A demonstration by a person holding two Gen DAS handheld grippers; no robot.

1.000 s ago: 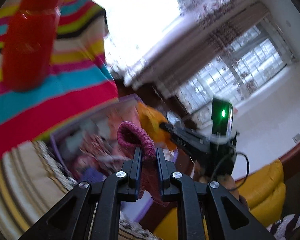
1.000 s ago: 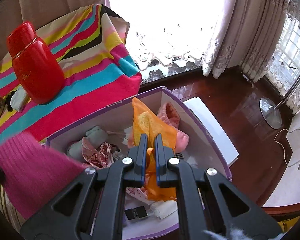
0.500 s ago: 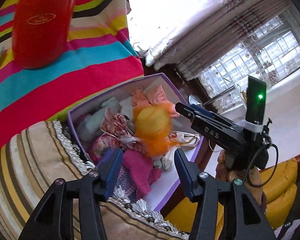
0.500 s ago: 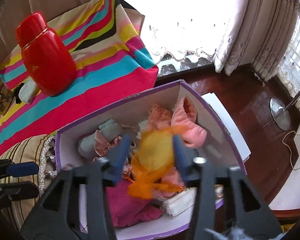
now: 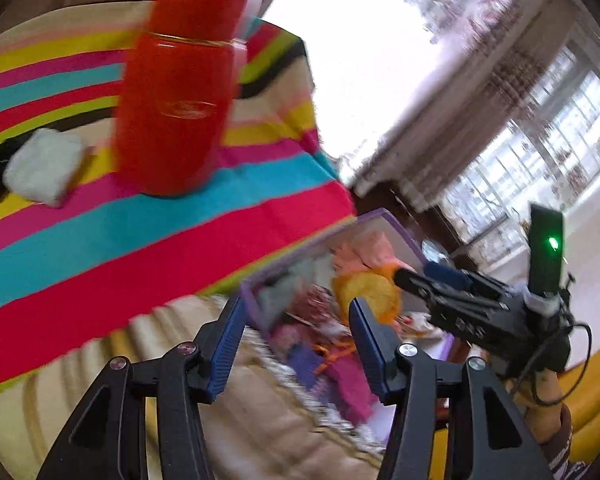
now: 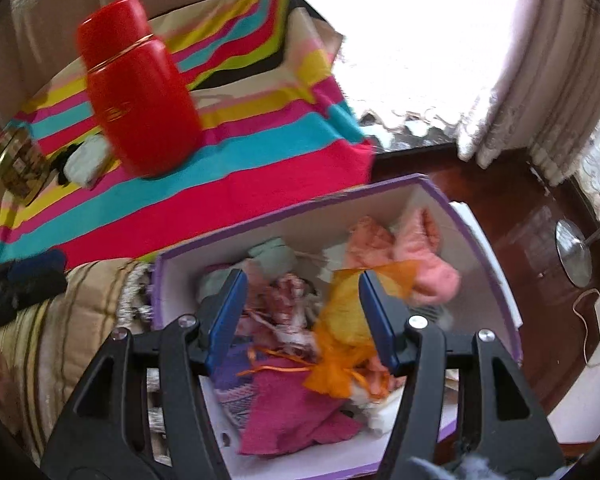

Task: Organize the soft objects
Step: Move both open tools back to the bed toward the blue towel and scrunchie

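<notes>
The left gripper (image 5: 296, 332) is seen with its blue-padded jaws spread wide and nothing between them, held above the striped beige cushion (image 5: 260, 420) beside the purple-rimmed white cardboard box (image 6: 496, 280). The right gripper (image 6: 300, 316) is likewise spread apart and empty, held over the box's interior. Inside the box a translucent orange mesh pouch (image 6: 340, 320) is seen lying on the pile near the middle, with a crumpled magenta knit cloth (image 6: 292, 412) towards the near rim and a fuzzy pink sock (image 6: 428, 256) towards the far right corner. Near the left edge of the multicoloured striped cloth (image 6: 260, 168), a glossy red flask (image 6: 136, 92) stands upright, with a small white folded cloth (image 6: 88, 160) just beside it.
</notes>
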